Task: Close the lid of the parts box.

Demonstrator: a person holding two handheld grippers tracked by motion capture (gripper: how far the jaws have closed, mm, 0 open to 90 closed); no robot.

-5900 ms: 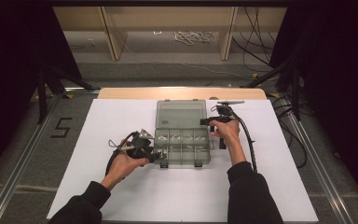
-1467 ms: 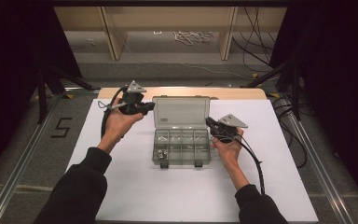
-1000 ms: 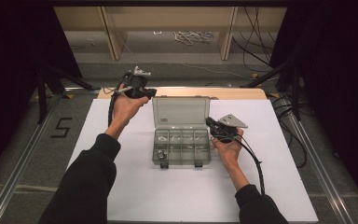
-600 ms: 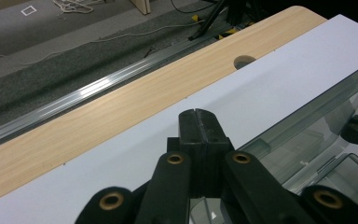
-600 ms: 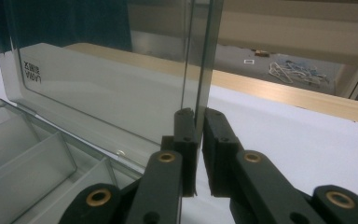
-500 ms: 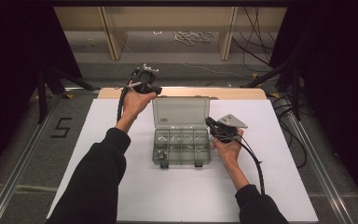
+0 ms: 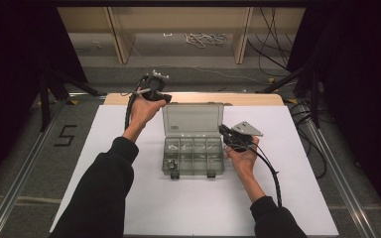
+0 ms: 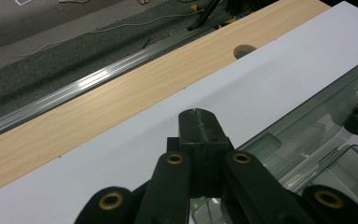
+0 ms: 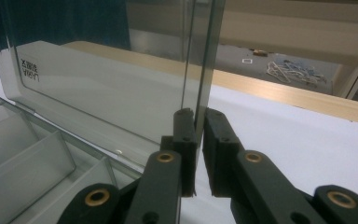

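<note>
White covering spreads over the wooden bench [image 7: 129, 98], where a clear plastic organizer box [image 7: 193, 156] sits at the middle with its lid [image 7: 192, 119] raised. The right gripper [image 9: 196, 122] has its jaws clamped on the lid's side edge. The left gripper [image 8: 198, 122], jaws pressed together and seemingly empty, is held near the lid's far left corner.

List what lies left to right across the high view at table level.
Left gripper, shut and raised near the table's far edge → clear plastic compartment box with its lid up → right gripper, its fingers clamped on the lid's right edge.
</note>
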